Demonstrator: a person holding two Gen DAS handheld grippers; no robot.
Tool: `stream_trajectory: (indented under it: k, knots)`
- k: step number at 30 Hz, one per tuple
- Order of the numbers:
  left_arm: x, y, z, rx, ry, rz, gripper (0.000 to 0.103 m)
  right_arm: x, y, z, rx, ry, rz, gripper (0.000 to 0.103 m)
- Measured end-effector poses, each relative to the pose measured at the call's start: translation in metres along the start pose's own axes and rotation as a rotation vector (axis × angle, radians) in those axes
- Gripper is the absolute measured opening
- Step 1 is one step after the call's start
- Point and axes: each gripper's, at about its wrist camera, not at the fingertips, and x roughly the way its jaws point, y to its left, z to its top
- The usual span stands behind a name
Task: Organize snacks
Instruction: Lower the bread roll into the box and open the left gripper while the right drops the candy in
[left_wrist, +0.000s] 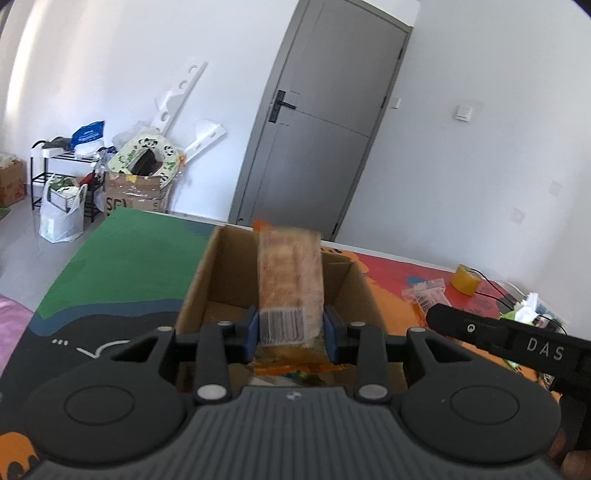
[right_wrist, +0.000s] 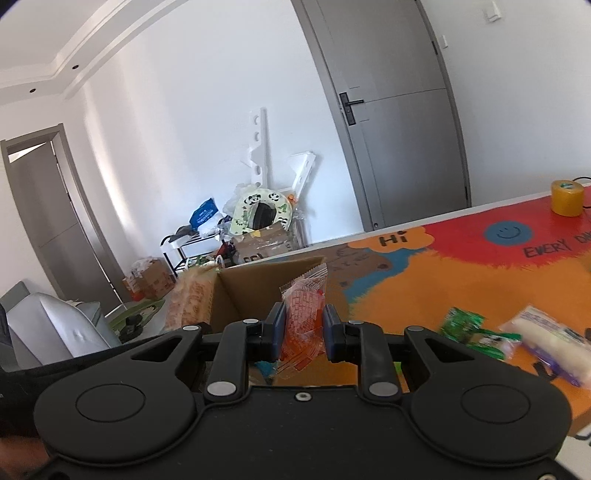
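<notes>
only the right view shows green packs (right_wrist: 471, 330) at 3 o'clock. left gripper (left_wrist: 291, 326) pinches a cracker pack (left_wrist: 290, 275) above the box (left_wrist: 221, 273); right gripper (right_wrist: 301, 328) pinches an orange pack (right_wrist: 303, 317) beside it, both tipped down.

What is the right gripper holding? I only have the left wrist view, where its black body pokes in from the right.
Observer: The right gripper is shut on a small clear packet of orange-red snacks.
Operator: Is it near the open brown cardboard box?
Observer: Yes, the box corner sits just behind the packet.
Operator: Anything left on the colourful mat?
Observer: A green wrapped snack and a white-and-purple packet lie to the right.
</notes>
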Motion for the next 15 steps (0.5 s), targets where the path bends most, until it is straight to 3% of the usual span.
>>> stream_trajectory:
  k: [3, 6, 8, 10, 13, 15]
  knots:
    - [-0.002, 0.005, 0.004, -0.007, 0.006, 0.008, 0.038, 0.008, 0.008, 0.005, -0.01, -0.001, 0.015, 0.023]
    - [-0.006, 0.01, 0.007, -0.017, -0.005, 0.021, 0.049, 0.014, 0.016, 0.01, -0.018, -0.002, 0.038, 0.025]
    - [-0.009, 0.013, 0.008, -0.02, -0.005, 0.034, 0.06, 0.018, 0.019, 0.012, -0.011, 0.003, 0.05, 0.036]
    - [-0.012, 0.015, 0.008, -0.025, -0.004, 0.044, 0.064, 0.019, 0.021, 0.011, -0.007, 0.0, 0.046, 0.047]
    - [-0.015, 0.016, 0.009, -0.026, -0.011, 0.041, 0.067, 0.015, 0.02, 0.009, -0.006, 0.002, 0.031, 0.051]
    - [-0.016, 0.015, 0.009, -0.018, -0.013, 0.044, 0.068, 0.009, 0.018, 0.007, -0.005, 0.0, 0.015, 0.063]
